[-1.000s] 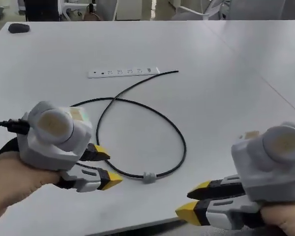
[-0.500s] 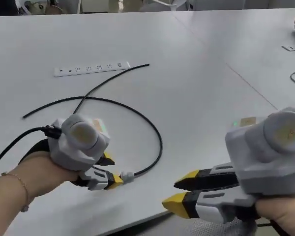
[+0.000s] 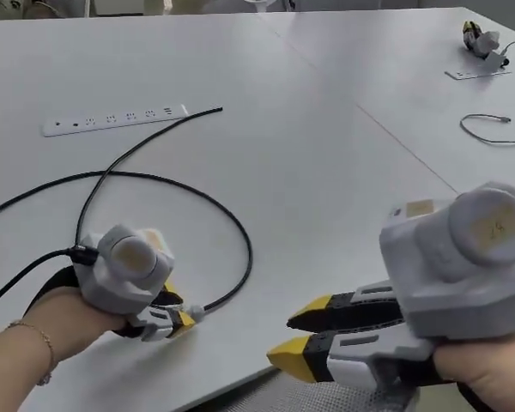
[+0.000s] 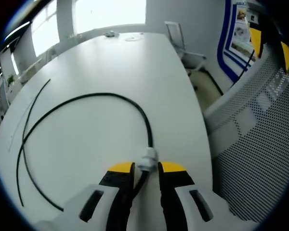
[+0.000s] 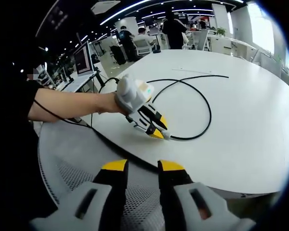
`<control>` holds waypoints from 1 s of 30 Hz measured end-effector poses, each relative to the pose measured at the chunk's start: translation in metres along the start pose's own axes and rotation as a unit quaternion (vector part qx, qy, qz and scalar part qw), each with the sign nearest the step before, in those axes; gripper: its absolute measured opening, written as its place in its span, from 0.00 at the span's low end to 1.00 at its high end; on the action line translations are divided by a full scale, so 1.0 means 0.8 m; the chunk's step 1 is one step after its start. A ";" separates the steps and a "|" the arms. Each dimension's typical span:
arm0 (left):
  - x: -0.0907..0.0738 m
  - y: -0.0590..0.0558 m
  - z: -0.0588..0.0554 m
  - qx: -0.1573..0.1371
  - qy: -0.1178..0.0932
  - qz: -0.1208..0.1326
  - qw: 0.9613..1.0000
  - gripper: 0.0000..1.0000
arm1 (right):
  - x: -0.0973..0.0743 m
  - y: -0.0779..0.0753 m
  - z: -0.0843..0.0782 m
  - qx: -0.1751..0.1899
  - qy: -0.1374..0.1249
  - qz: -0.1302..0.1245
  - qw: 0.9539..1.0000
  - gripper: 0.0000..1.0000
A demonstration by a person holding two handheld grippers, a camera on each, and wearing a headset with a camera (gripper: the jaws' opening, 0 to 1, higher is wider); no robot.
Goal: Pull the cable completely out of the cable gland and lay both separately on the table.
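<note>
A long black cable [image 3: 232, 227] lies in a loose loop on the white table [image 3: 326, 129]. Near the front edge a small grey cable gland [image 3: 195, 312] sits on it. My left gripper [image 3: 178, 307] is low over the table, open, with the gland [image 4: 148, 159] at its yellow tips and the cable [image 4: 86, 98] running back between the jaws. My right gripper [image 3: 299, 333] is open and holds nothing, hanging off the table's front edge to the right. In the right gripper view, the left gripper [image 5: 160, 129] meets the gland [image 5: 166, 136].
A white power strip [image 3: 116, 120] lies at the back left beside the cable's far end. On the neighbouring table to the right are a thin looped wire [image 3: 489, 129] and a small device [image 3: 481, 43]. A perforated mesh chair [image 4: 260, 125] stands off the front edge.
My left gripper has moved forward and right along the table until its tips reach the gland. The right gripper has stayed roughly in place. The head camera has shifted.
</note>
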State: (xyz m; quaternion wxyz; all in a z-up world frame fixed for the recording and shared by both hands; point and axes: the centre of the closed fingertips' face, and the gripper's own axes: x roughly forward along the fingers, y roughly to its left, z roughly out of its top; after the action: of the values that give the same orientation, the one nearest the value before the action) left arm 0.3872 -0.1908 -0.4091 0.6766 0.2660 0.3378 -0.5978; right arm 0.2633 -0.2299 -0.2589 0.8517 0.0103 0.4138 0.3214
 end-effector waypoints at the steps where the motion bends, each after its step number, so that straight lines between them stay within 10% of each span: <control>1: 0.000 -0.001 0.000 0.004 0.002 0.000 1.000 0.19 | 0.000 0.000 0.000 0.000 0.001 -0.001 1.000 0.25; 9: -0.008 -0.003 0.005 0.027 0.003 0.015 1.000 0.18 | -0.002 0.001 -0.001 0.000 -0.001 -0.001 1.000 0.24; 16: -0.039 -0.004 0.021 -0.026 -0.018 0.025 0.999 0.18 | 0.002 0.003 0.000 -0.010 -0.001 0.007 1.000 0.24; 27: -0.104 -0.026 0.052 -0.060 -0.067 0.030 0.996 0.18 | 0.018 0.013 0.021 -0.044 -0.003 0.030 0.999 0.24; 30: -0.130 -0.039 0.067 -0.066 -0.101 0.007 0.993 0.02 | 0.022 0.018 0.027 -0.056 -0.004 0.040 0.998 0.24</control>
State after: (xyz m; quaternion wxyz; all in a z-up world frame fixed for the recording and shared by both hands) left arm 0.3577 -0.1710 -0.2930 0.7278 0.1614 0.3044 -0.5929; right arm 0.2786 -0.2032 -0.2528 0.8389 -0.0201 0.3913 0.3778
